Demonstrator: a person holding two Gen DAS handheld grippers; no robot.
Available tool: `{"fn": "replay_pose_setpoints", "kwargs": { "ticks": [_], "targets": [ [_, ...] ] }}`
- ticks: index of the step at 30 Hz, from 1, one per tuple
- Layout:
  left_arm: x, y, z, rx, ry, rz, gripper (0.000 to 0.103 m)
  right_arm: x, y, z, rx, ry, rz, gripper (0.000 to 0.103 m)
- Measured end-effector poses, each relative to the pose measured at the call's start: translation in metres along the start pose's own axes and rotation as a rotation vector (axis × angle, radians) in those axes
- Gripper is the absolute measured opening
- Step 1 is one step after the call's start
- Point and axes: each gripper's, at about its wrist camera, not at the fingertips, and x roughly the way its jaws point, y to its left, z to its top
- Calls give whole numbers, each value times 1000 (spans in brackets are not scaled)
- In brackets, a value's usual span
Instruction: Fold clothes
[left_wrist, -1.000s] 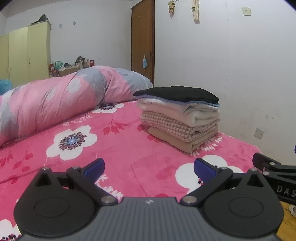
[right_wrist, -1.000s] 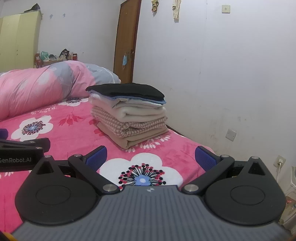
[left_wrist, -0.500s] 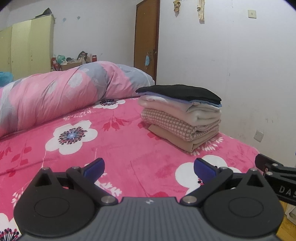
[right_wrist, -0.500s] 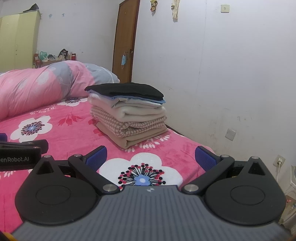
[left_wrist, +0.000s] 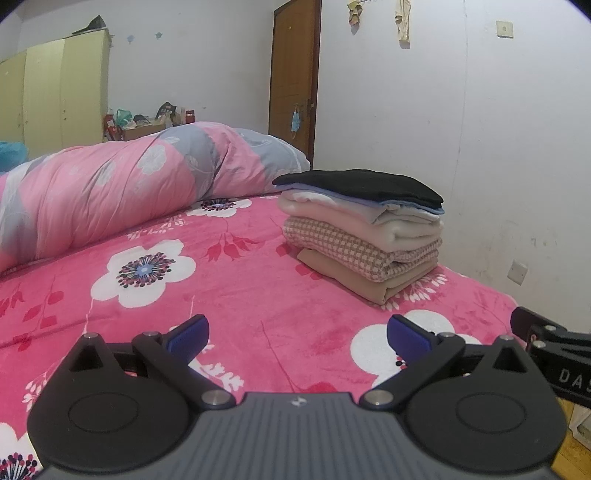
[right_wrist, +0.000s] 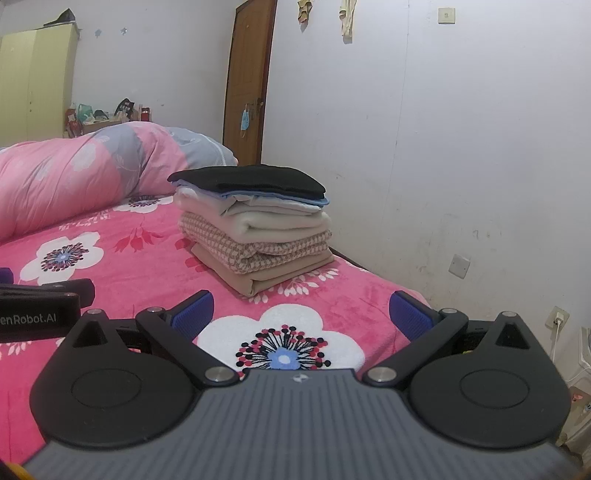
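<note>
The bed (left_wrist: 258, 314) with its pink flowered cover fills most of both views, and I take the stack of folded clothes (left_wrist: 364, 229) as the landmark. This stack sits on the bed near the edge that runs along the white wall (left_wrist: 480, 147); from bottom to top it has a tan piece, a checked piece, a cream piece, a thin blue layer and a black piece. Behind the stack and to its left lies the rolled quilt (left_wrist: 129, 192), pink and grey, and farther behind it stand the brown door (left_wrist: 293, 74) and the yellow wardrobe (left_wrist: 55, 96). In front of the stack, well apart from it, hover the two tools side by side. The left claw (left_wrist: 297, 334) has its blue fingers spread wide and holds nothing; the right claw (right_wrist: 301, 312) is the same, spread and empty. No unfolded garment is visible on the bed, so I judge that the folding is finished or that the next piece lies out of view. The risk from here is the stack itself: it is tall, soft and close to the bed edge, so a careless push from a claw could make the top layers slide off or the whole stack lean toward the wall.
</note>
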Motion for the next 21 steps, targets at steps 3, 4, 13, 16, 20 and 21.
{"fn": "replay_pose_setpoints", "kwargs": {
  "ticks": [3,4,13,16,20,21],
  "targets": [
    [0,0,0,0,1,0,103,0,0,0,-1,1,1,102],
    [0,0,0,0,2,0,103,0,0,0,-2,1,1,102],
    [2,-1,0,1,3,5,103,0,1,0,-1,1,1,102],
    [2,-2,0,1,2,7,103,-1,2,-1,2,-1,-4,102],
    [2,-1,-1,-1,1,6,103,0,3,-1,8,4,-6,102],
    [2,-2,-1,-1,1,6,103,0,3,-1,8,5,-7,102]
  ]
}}
